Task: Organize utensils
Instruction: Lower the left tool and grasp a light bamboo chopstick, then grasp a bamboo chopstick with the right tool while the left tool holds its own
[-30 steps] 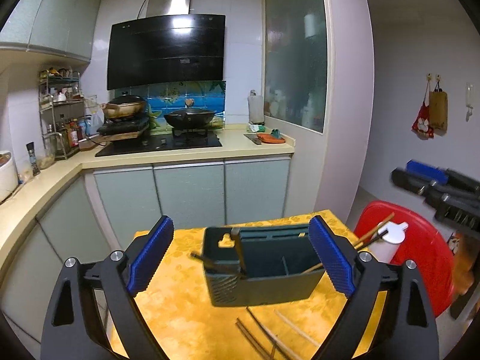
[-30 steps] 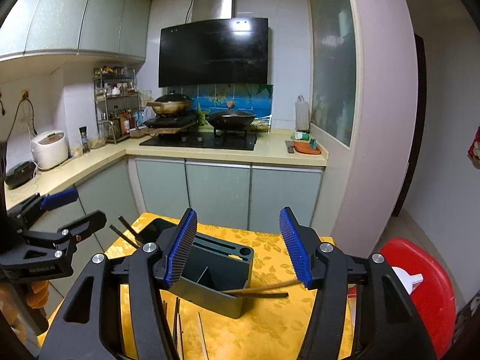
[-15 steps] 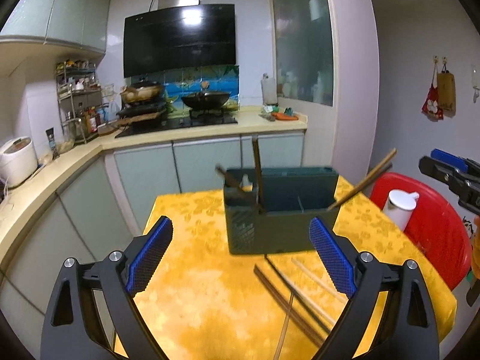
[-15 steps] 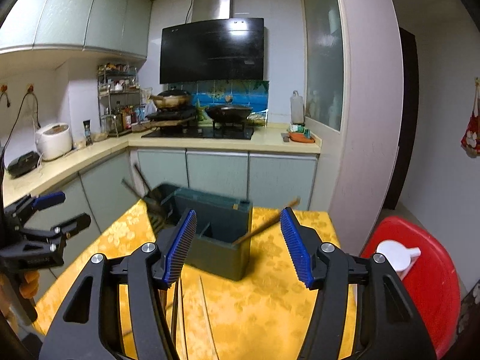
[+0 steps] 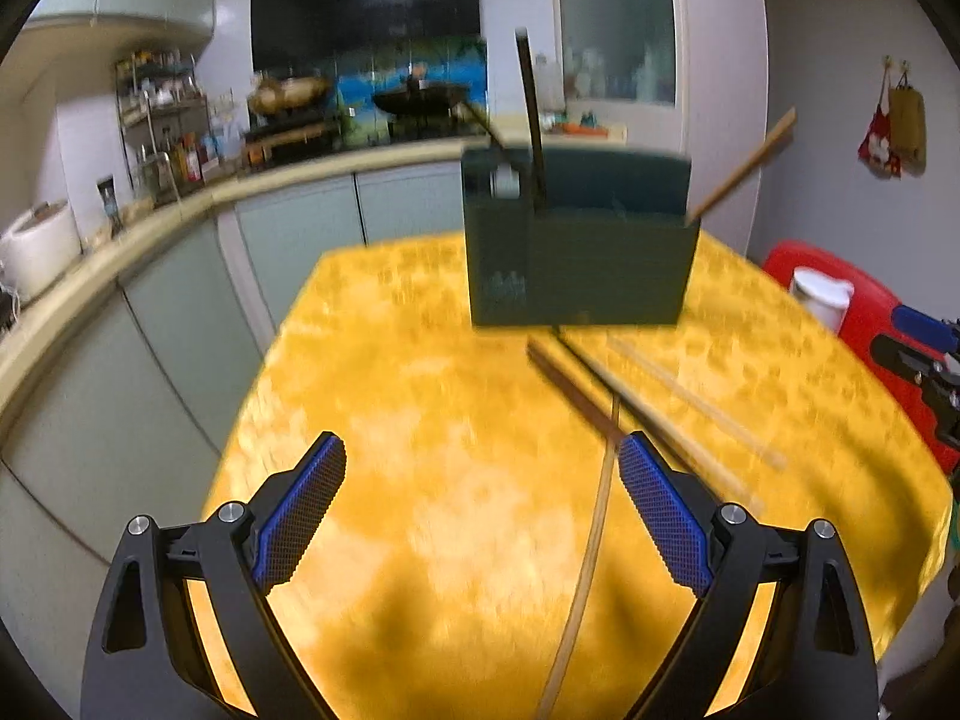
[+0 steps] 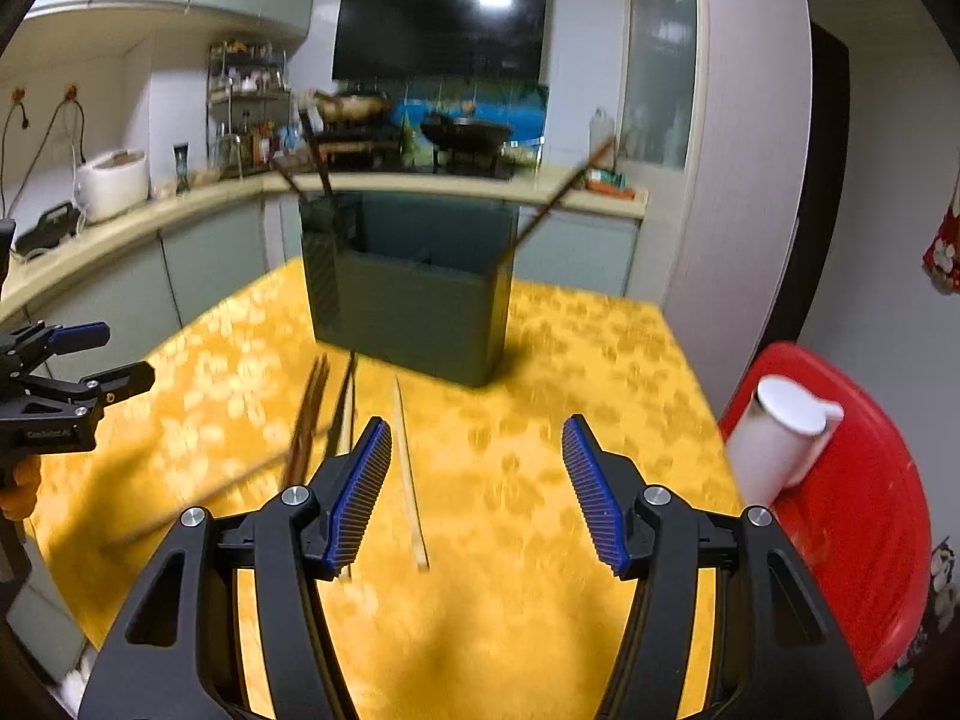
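Observation:
A dark green utensil holder (image 5: 576, 240) stands at the far side of the yellow table (image 5: 420, 420); it also shows in the right wrist view (image 6: 414, 294). Dark chopsticks (image 5: 531, 120) and a light one (image 5: 744, 162) stick out of it. Several loose chopsticks (image 5: 606, 396) lie on the cloth in front of it, dark ones (image 6: 309, 420) and a light one (image 6: 408, 468). My left gripper (image 5: 480, 510) is open and empty, above the near table. My right gripper (image 6: 474, 492) is open and empty, over the loose chopsticks.
A red stool (image 6: 852, 510) with a white bottle (image 6: 780, 432) stands right of the table. The kitchen counter (image 5: 180, 210) with stove and rice cooker (image 6: 114, 180) runs behind and left. The left gripper shows at the left edge of the right wrist view (image 6: 66, 384).
Both grippers have pulled back from the holder and dropped lower toward the table. The holder looks farther off and more loose chopsticks have come into view. Both stay open.

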Tool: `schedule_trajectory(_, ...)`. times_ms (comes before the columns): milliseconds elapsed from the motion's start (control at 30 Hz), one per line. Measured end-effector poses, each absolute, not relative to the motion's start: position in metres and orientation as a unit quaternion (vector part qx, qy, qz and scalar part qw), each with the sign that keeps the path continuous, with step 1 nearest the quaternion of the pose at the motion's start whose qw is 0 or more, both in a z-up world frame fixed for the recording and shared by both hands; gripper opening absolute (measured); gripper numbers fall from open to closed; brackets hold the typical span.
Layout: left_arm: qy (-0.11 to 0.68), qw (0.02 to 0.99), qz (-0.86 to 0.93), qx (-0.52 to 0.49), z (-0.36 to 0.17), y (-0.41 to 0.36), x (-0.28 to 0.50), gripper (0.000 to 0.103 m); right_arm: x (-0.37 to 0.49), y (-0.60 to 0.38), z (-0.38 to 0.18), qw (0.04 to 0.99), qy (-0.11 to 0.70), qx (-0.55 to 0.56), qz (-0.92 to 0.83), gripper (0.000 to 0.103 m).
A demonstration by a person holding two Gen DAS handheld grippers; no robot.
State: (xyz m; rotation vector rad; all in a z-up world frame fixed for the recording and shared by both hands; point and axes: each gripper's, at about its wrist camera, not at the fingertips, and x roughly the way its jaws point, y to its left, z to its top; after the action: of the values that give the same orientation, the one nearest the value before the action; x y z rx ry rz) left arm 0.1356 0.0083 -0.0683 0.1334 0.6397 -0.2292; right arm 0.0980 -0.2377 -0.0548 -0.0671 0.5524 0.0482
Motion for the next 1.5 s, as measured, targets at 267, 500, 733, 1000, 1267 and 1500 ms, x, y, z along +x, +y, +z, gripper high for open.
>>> schedule_trajectory(267, 0.347, 0.922, -0.136, 0.108, -0.11, 0.01, 0.1, 0.089, 0.099, -0.247, -0.084, 0.957, 0.29, 0.003, 0.027, 0.058)
schedule_trajectory(500, 0.364, 0.914, -0.152, 0.093, -0.123, 0.018, 0.076, 0.089, 0.104, -0.248, -0.109, 0.947, 0.319, 0.003, 0.032, 0.058)
schedule_trajectory(733, 0.379, 0.907, -0.161, 0.091, -0.14, 0.018, 0.067, 0.069, 0.104, -0.245, -0.116, 0.944, 0.327, 0.002, 0.037, 0.058)
schedule_trajectory(1000, 0.364, 0.906, -0.195, 0.092, -0.14, 0.011, 0.059, 0.034, 0.116, -0.239, -0.126, 0.934, 0.353, -0.007, 0.059, 0.058)
schedule_trajectory(1267, 0.365, 0.907, -0.193, 0.087, -0.14, 0.013, 0.061, 0.01, 0.134, -0.226, -0.139, 0.916, 0.392, -0.019, 0.09, 0.047)
schedule_trajectory(1500, 0.363, 0.907, -0.194, 0.086, -0.139, 0.013, 0.061, 0.01, 0.142, -0.224, -0.141, 0.909, 0.405, -0.013, 0.096, 0.033)
